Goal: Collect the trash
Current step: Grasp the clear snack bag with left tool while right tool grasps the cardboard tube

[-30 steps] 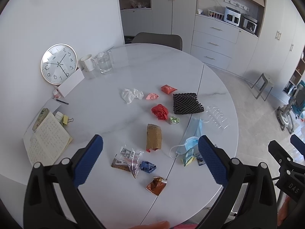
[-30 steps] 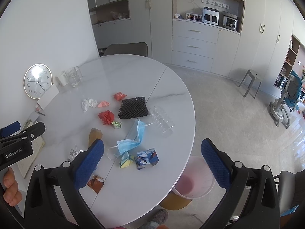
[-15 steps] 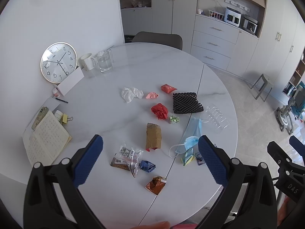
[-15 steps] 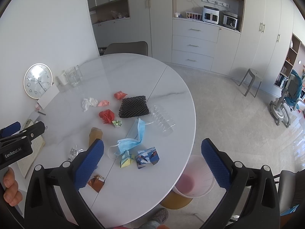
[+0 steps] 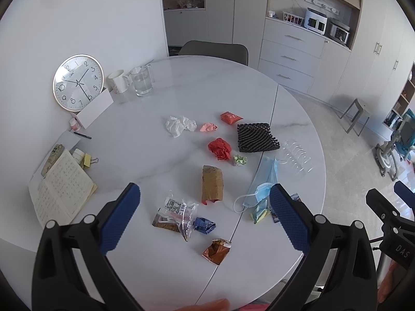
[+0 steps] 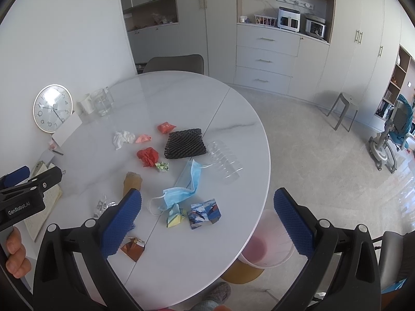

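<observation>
Trash lies scattered on the round white table (image 5: 186, 90): white tissue (image 5: 180, 125), red crumpled paper (image 5: 220, 148), black foam net (image 5: 256, 137), brown cardboard piece (image 5: 212, 183), blue face mask (image 6: 184, 185), clear plastic wrapper (image 5: 179, 213), copper foil wrapper (image 5: 216, 251), folded printed paper (image 6: 205, 213). A pink trash bin (image 6: 264, 243) stands on the floor under the table's right edge. My left gripper (image 5: 205, 217) is open and empty above the near table edge. My right gripper (image 6: 207, 217) is open and empty, above the table's near right side.
A wall clock (image 5: 77, 85), mug (image 5: 118, 81), glass jug (image 5: 141, 84), open notebook (image 5: 59, 184) and phone (image 5: 52, 159) sit at the table's left. A clear plastic tray (image 5: 297, 156) lies near the right edge. A grey chair (image 5: 212, 49) stands behind the table.
Both views have shifted very slightly; the grippers stay open and nothing on the table has moved.
</observation>
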Available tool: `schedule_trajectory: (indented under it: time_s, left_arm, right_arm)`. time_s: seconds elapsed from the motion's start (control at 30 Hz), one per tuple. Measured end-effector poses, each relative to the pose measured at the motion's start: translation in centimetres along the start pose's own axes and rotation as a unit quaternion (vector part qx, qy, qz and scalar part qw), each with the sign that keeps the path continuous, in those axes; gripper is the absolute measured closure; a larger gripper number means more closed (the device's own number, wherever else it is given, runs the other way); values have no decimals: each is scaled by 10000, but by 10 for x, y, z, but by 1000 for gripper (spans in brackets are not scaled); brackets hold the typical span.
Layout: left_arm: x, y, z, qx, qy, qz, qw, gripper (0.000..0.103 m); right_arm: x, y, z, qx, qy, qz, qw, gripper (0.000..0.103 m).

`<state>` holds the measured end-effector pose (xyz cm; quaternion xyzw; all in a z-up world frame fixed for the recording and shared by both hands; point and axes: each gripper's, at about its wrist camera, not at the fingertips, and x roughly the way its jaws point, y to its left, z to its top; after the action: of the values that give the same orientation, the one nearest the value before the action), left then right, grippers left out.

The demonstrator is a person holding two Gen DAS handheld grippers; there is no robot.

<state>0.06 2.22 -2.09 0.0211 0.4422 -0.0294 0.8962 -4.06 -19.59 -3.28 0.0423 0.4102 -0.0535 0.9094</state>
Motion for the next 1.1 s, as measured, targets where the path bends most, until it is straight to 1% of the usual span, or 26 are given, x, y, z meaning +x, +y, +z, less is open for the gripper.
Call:
schedule_trajectory:
  time_s: [0.1, 0.17, 0.27, 0.33, 0.4, 0.43, 0.5, 0.6, 0.73, 0.83, 0.9, 1.0, 1.1]
  left_arm:
    - [10, 14, -5, 15, 37, -98, 9999, 8]
    - [21, 27, -6, 33, 93, -106, 9999, 8]
    - [39, 47, -14, 98, 193, -29, 9998, 8]
    - [54, 63, -22, 117, 268, -45, 9996, 8]
    - [71, 77, -30, 121, 391, -119, 9991, 8]
    - [79, 83, -35, 141, 444, -190, 9987, 8]
    - [96, 92, -44, 221, 580, -161, 9979, 8]
    - [120, 102, -56, 317, 778, -269, 9961, 8]
    - [149, 107, -68, 563, 936, -588, 9923, 8]
    - [175, 104, -73, 903, 1185, -786, 9857, 8]
    - [192, 100, -75, 987, 1351, -899, 9818, 8]
    - [220, 92, -76, 1095, 1541, -911, 9777, 8]
    - [242, 86, -73, 1138, 1682, -938, 9747, 8]
  right_arm:
    - [9, 11, -5, -86, 60, 31, 9999, 2]
    - [17, 18, -9, -32, 27, 157, 9999, 2]
    - [36, 24, -19, 335, 209, 672, 9970, 2]
    - [52, 31, -24, 525, 455, 856, 9939, 2]
    - [71, 40, -33, 578, 679, 831, 9925, 2]
    - [77, 44, -36, 577, 736, 800, 9924, 2]
    - [89, 48, -43, 619, 840, 766, 9916, 2]
    - [107, 54, -52, 668, 1051, 781, 9891, 2]
    - [129, 65, -64, 482, 1382, 717, 9866, 2]
    - [140, 71, -68, 385, 1573, 662, 9846, 2]
    - [148, 75, -67, 400, 1711, 722, 9818, 2]
    - [156, 80, -62, 419, 1846, 761, 9790, 2]
    - [163, 88, -55, 310, 1925, 811, 9774, 2]
